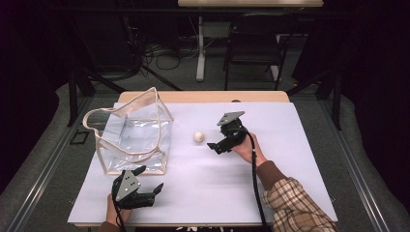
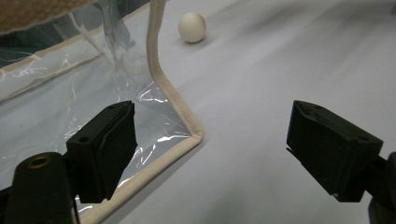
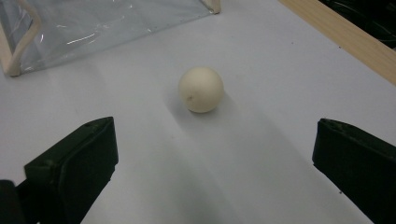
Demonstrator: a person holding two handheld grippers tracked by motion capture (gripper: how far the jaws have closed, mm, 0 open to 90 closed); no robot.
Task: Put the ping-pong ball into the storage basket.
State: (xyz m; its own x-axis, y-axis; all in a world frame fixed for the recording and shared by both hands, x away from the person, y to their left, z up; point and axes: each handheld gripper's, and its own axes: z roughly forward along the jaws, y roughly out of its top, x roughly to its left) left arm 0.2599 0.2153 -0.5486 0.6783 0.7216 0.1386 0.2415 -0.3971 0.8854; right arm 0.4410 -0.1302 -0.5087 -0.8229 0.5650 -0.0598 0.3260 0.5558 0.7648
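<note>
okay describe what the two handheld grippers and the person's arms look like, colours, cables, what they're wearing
Both the left gripper and the right gripper are black, each with two blocky rectangular jaws and a grey three-cornered plate on top. A black cable trails from each back along the forearm. The right arm wears a plaid sleeve in tan and dark checks with a brown cuff.

The bench [image 1: 270,96] is made of light wood. A big white sheet [image 1: 290,159] covers most of it. On the sheet stands a clear bag [image 1: 133,140] with cream edges. A small cream ball [image 1: 198,137] lies near the bag.
</note>
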